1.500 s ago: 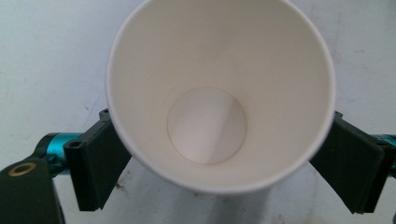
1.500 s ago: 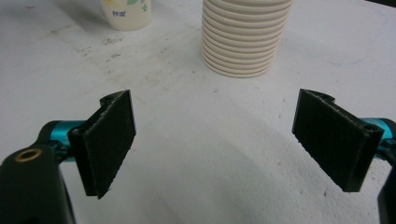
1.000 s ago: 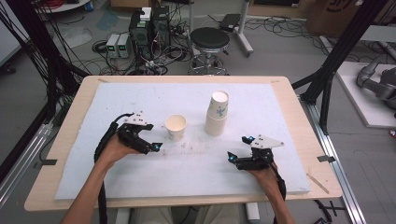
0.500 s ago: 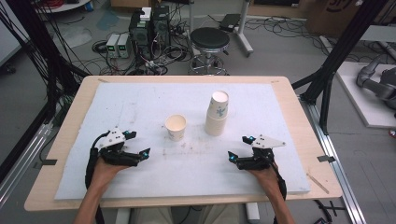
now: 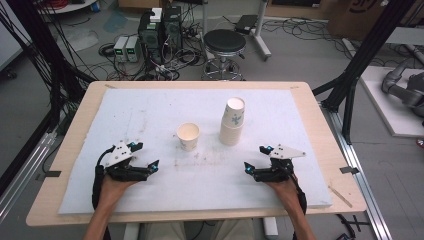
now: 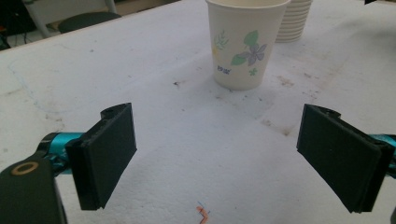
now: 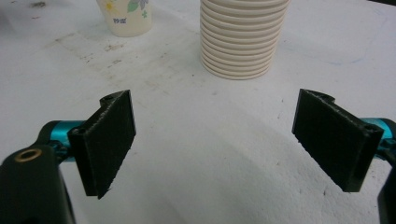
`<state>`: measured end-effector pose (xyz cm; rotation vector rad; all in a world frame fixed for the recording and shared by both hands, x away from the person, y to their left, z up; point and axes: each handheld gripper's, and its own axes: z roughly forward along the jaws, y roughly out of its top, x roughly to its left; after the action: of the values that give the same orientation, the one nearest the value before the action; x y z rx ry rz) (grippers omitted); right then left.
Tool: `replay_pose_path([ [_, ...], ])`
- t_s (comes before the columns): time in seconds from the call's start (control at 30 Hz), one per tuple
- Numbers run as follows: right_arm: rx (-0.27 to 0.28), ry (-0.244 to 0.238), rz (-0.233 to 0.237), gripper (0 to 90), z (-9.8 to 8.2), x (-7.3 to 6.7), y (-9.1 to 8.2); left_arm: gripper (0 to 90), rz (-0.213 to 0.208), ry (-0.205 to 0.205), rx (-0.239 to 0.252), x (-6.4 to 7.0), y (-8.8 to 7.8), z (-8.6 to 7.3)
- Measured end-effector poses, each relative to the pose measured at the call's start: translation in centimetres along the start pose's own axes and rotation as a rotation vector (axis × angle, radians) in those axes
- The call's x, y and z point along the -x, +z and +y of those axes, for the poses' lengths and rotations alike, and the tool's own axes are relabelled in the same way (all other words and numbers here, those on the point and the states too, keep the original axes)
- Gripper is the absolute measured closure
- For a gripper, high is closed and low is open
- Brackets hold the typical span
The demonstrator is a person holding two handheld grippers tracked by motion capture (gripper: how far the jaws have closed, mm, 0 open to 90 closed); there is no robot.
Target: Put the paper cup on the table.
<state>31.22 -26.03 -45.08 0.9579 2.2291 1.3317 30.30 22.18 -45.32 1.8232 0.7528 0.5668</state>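
A single paper cup (image 5: 188, 136) with a flower print stands upright near the middle of the white mat (image 5: 150, 110); it also appears in the left gripper view as the cup (image 6: 245, 42) and in the right gripper view as the cup (image 7: 124, 16). To its right stands a tall stack of paper cups (image 5: 232, 121), seen ribbed as the stack (image 7: 241, 37) ahead of the right jaws. My left gripper (image 5: 146, 158) rests open at the mat's front left, nothing between its jaws (image 6: 217, 161). My right gripper (image 5: 256, 159) rests open at the front right, also holding nothing (image 7: 229, 144).
The wooden table (image 5: 320, 125) borders the mat on all sides. Behind the table's far edge are a black stool (image 5: 225, 44), cables and electronics boxes (image 5: 150, 37) on the floor. Black frame posts (image 5: 357, 65) stand at the table's right.
My left gripper has pulled back from beside the single cup toward the front left of the mat, and the cup stays standing. The right gripper has not moved.
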Motion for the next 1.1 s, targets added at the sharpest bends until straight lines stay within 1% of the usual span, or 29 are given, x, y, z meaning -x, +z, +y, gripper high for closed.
replay_pose_path([
  [0.07, 0.005, -0.01, -0.008, 13.8, -0.02, 0.0, -0.02, 12.1, -0.001, 0.001, 0.0, -0.01, -0.01, -0.01],
  [0.1, 0.005, -0.01, -0.008, 13.8, -0.02, 0.0, -0.01, 12.1, -0.001, -0.007, 0.003, -0.05, -0.05, -0.03],
  [0.17, -0.001, -0.001, -0.008, 13.8, 0.0, -0.03, 0.01, 12.1, -0.003, -0.01, 0.009, -0.13, -0.14, -0.06],
  [0.27, -0.005, -0.006, -0.011, 13.8, 0.02, 0.04, 0.08, 12.1, -0.003, -0.017, 0.013, -0.2, -0.19, -0.09],
  [0.37, -0.002, -0.005, -0.012, 13.8, 0.01, 0.0, 0.05, 12.1, -0.003, -0.033, 0.019, -0.34, -0.24, -0.13],
  [0.47, 0.004, 0.0, -0.011, 13.8, -0.03, -0.01, -0.03, 12.1, -0.003, -0.039, 0.023, -0.44, -0.28, -0.15],
  [0.73, 0.005, -0.004, -0.009, 13.8, -0.04, 0.0, -0.05, 12.1, -0.005, -0.04, 0.026, -0.42, -0.3, -0.16],
  [0.9, 0.013, -0.003, -0.005, 13.8, -0.06, 0.03, -0.08, 12.1, -0.003, -0.029, 0.025, -0.35, -0.29, -0.16],
  [1.1, 0.006, -0.001, -0.001, 13.9, -0.05, 0.04, -0.04, 12.1, -0.002, -0.033, 0.025, -0.37, -0.31, -0.17],
])
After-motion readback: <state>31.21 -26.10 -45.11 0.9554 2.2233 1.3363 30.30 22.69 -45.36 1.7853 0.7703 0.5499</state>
